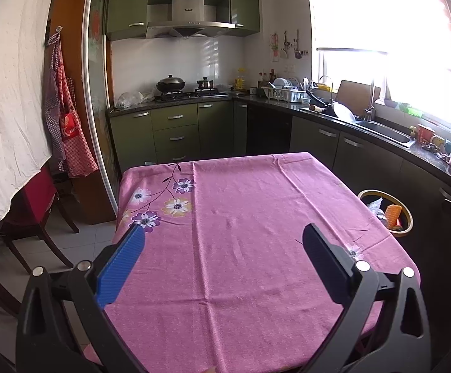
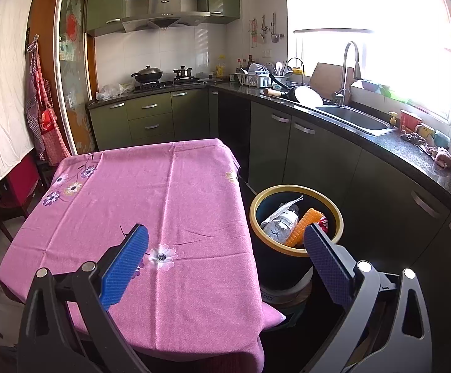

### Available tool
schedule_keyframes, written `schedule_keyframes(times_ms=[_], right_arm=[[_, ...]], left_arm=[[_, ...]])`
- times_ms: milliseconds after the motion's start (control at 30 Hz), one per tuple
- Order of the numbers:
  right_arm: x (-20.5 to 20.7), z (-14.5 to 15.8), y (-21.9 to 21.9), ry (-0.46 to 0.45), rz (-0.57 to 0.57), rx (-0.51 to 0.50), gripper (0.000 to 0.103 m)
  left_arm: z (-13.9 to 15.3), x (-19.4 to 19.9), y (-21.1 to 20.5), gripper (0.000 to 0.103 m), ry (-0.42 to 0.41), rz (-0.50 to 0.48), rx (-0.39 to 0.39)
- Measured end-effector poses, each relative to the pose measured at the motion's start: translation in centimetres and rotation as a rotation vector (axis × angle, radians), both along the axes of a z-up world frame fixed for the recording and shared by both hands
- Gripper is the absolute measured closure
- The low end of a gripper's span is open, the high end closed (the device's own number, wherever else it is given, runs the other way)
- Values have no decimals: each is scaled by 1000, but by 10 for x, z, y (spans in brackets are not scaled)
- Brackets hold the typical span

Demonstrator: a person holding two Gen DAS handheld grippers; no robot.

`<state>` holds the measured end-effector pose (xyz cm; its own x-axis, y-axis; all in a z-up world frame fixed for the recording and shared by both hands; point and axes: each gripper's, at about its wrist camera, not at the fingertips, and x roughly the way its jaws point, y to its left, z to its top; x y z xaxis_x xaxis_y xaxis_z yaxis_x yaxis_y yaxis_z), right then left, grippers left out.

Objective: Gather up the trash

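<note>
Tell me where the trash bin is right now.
The trash bin stands on the floor off the table's right edge, in front of the counter cabinets; the right wrist view shows a plastic bottle and orange wrapper inside.

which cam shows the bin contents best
The right wrist view: it looks down into the bin, showing a bottle and an orange piece. The left wrist view catches the bin at the table's edge, partly cut off.
</note>
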<state>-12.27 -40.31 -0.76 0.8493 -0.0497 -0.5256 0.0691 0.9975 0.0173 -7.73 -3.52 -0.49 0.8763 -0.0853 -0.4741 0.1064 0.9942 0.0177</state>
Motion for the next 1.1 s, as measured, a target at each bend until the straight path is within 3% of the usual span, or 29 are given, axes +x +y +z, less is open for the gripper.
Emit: schedule_keyframes(times_ms=[1100], right_arm=[[3,-5,-2,8,-5,8,5]], left_arm=[[-2,2,-3,6,11,-5,3]])
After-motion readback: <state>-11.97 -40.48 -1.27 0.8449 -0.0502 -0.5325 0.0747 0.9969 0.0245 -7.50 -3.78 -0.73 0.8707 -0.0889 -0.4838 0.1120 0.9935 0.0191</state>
